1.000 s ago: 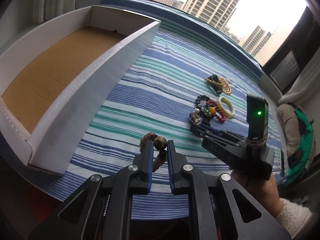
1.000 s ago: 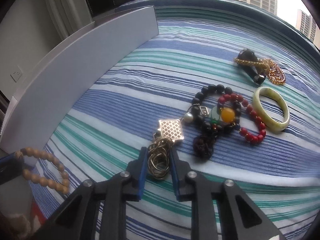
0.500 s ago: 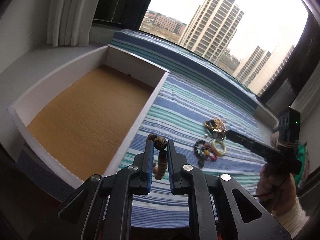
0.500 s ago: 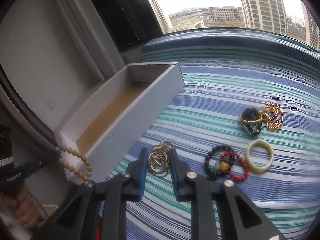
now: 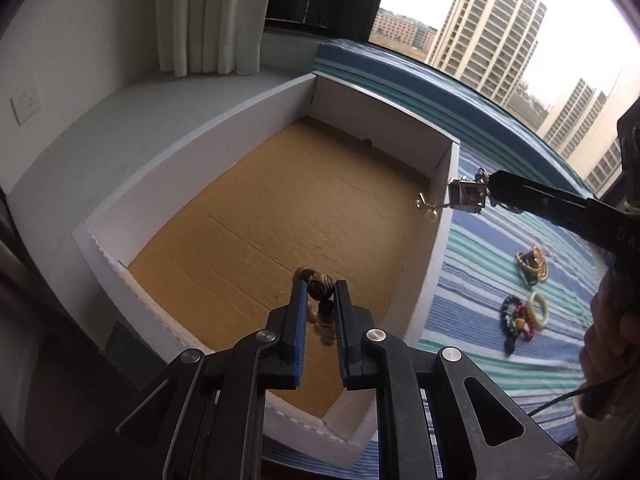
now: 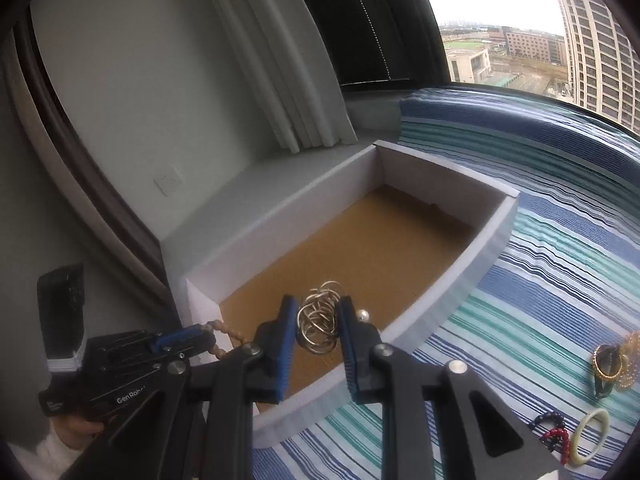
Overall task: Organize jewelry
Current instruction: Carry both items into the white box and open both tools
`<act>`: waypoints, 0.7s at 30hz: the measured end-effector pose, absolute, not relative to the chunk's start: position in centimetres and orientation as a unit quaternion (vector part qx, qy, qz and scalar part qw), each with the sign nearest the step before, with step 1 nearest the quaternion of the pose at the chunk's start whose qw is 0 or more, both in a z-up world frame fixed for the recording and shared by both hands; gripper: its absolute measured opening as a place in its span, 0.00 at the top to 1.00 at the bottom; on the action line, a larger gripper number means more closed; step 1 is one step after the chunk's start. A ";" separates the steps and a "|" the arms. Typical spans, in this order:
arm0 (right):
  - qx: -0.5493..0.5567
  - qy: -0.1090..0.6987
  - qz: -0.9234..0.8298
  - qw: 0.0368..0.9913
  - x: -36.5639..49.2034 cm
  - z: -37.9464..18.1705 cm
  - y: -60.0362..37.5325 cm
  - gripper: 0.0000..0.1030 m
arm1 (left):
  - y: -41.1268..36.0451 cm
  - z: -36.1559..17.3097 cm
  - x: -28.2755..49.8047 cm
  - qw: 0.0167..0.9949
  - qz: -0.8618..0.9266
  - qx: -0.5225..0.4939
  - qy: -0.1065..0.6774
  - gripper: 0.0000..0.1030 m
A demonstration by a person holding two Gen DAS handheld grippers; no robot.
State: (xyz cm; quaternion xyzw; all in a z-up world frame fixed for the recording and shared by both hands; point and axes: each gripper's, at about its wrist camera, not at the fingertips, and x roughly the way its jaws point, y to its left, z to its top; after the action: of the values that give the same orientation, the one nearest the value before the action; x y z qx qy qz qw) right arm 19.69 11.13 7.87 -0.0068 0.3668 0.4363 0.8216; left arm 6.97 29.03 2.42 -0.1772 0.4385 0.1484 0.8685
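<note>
My left gripper (image 5: 319, 289) is shut on a wooden bead bracelet (image 5: 322, 310) and holds it above the near part of the white box (image 5: 430, 276) with a brown cardboard floor. My right gripper (image 6: 318, 312) is shut on a coiled gold chain necklace (image 6: 318, 326) with a square pendant (image 5: 466, 196), held over the box's right wall. The left gripper and its beads also show in the right wrist view (image 6: 180, 338). Left on the striped cloth are a gold chain pile (image 5: 530, 266), a pale bangle (image 5: 538, 304) and dark and red bead bracelets (image 5: 516, 320).
The box (image 6: 492, 240) sits on a blue, green and white striped cloth (image 6: 560, 280) beside a grey window ledge (image 5: 140, 132). White curtains (image 6: 288, 80) hang behind it. A wall socket (image 5: 26, 102) is on the left. The window shows tower blocks.
Both grippers have lifted off the cloth and moved left over the box, each carrying its piece. The box now fills both views and the remaining jewelry lies off to the right.
</note>
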 end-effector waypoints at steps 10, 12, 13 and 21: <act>-0.061 0.414 0.412 0.809 24.4 1.3 18.7 0.77 | 29.2 -2.0 8.4 0.846 0.169 -0.153 0.482 0.87; -0.053 0.416 0.405 0.813 24.9 0.9 18.6 0.48 | 28.9 -2.4 8.3 0.845 0.174 -0.140 0.487 0.80; -0.042 0.415 0.405 0.814 25.1 0.7 18.1 0.46 | 28.7 -2.3 8.3 0.846 0.178 -0.133 0.485 0.65; -0.038 0.354 0.386 0.851 21.8 1.8 12.0 0.45 | 26.7 1.5 7.8 0.888 0.239 -0.052 0.390 0.29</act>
State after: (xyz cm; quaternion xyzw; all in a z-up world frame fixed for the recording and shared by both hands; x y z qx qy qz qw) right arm 21.81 12.00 1.78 -0.0376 0.3543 0.3860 0.8509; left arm 7.75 26.75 1.46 -0.0524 0.3896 0.2389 0.8879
